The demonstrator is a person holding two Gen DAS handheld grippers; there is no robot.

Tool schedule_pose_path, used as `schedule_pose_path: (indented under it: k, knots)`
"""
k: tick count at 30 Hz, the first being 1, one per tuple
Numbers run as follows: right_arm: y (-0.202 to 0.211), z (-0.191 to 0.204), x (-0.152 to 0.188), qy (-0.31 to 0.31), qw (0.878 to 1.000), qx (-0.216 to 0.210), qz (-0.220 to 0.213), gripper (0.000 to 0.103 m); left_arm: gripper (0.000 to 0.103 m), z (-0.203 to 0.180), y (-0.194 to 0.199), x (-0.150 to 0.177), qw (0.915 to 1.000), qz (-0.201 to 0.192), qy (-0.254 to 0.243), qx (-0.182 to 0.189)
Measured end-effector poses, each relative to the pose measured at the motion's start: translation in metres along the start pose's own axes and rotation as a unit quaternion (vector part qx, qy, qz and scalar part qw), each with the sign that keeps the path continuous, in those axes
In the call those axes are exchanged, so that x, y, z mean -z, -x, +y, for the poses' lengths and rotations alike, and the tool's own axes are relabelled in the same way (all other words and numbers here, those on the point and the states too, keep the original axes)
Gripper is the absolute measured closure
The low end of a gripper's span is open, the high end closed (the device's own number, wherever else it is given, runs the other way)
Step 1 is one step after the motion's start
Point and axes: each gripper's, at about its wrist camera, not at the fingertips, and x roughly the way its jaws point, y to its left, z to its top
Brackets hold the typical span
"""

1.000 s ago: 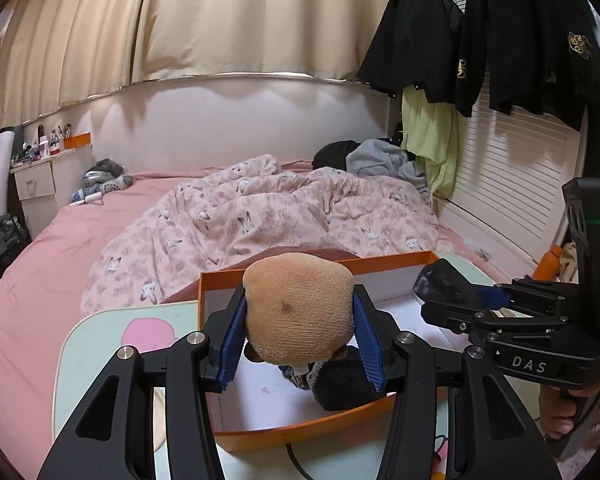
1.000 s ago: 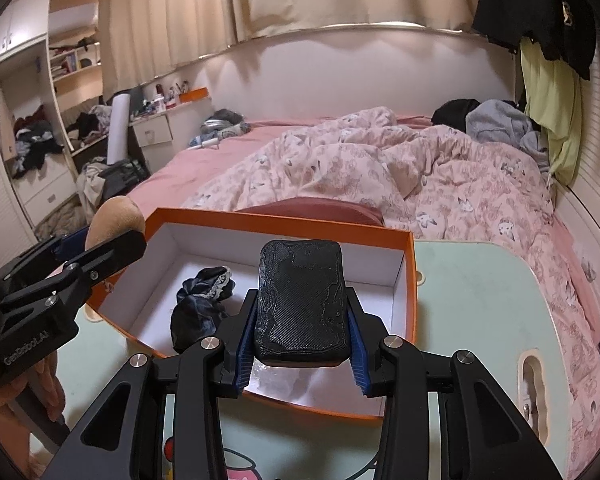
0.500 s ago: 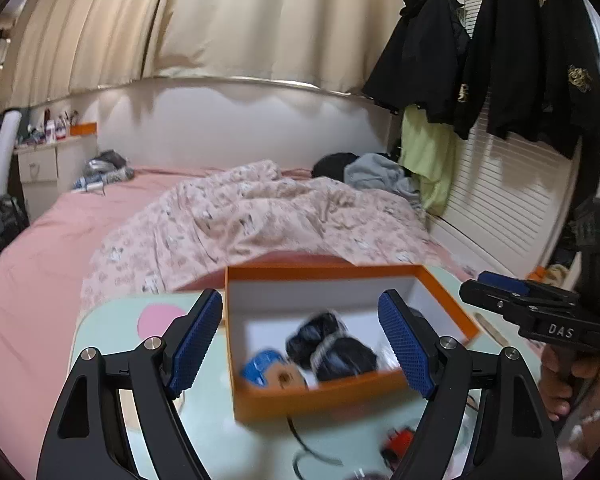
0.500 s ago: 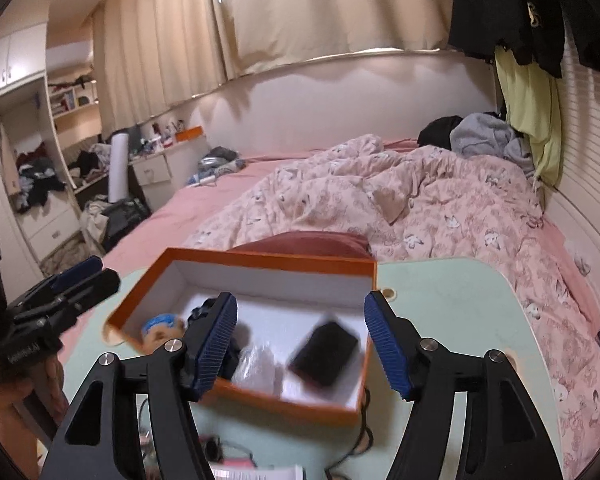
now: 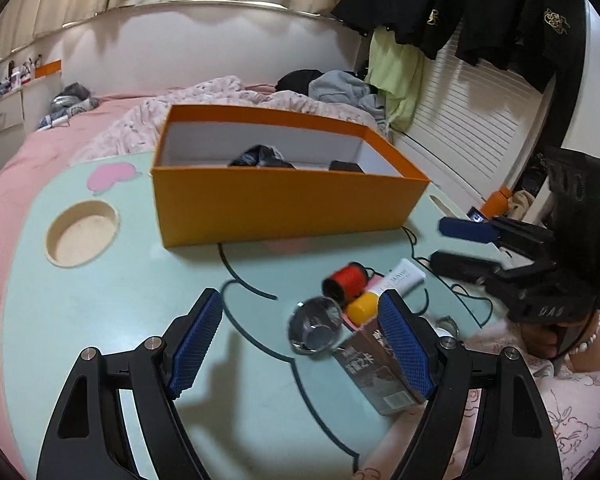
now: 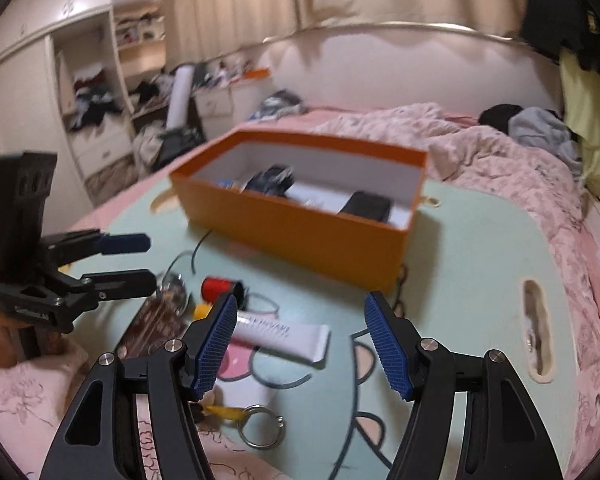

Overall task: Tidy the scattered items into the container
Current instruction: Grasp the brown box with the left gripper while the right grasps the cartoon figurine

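Orange box (image 5: 284, 204) sits at 12 o'clock on the table (image 5: 112, 304), some items already inside; left gripper (image 5: 300, 344) and right gripper (image 6: 298, 344) are held wide and empty over the leftover clutter, probably for the next picks.

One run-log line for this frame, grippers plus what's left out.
left gripper: open, empty | right gripper: open, empty | orange cardboard box: partly filled | on table: red thread spool, white tube

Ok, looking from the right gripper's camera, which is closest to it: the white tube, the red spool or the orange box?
1. White tube: lying just ahead of the right gripper, beside its left finger.
2. Red spool: further back, to the left.
3. Orange box: farthest, mid-table.
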Motion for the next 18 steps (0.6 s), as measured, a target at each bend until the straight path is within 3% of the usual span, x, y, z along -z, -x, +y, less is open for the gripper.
schedule_pose_path:
  k: [5,11,14,18]
  knots:
    - [-0.017,0.009,0.008,0.022,0.999,-0.007,0.034,0.037,0.023,-0.002,-0.005,0.000,1.0000,0.001,0.004,0.006]
    - [-0.025,0.016,0.010,0.037,0.998,-0.006,0.049,0.037,0.023,0.013,-0.008,0.000,0.9979,0.005,0.053,0.038]
    - [-0.027,0.017,0.012,0.031,0.998,-0.005,0.051,0.037,0.023,0.021,-0.001,0.000,0.9947,-0.013,0.082,0.061]
    - [-0.023,0.015,0.012,0.027,0.999,-0.005,0.041,0.037,0.023,0.020,0.010,-0.001,0.9940,-0.034,0.086,0.059]
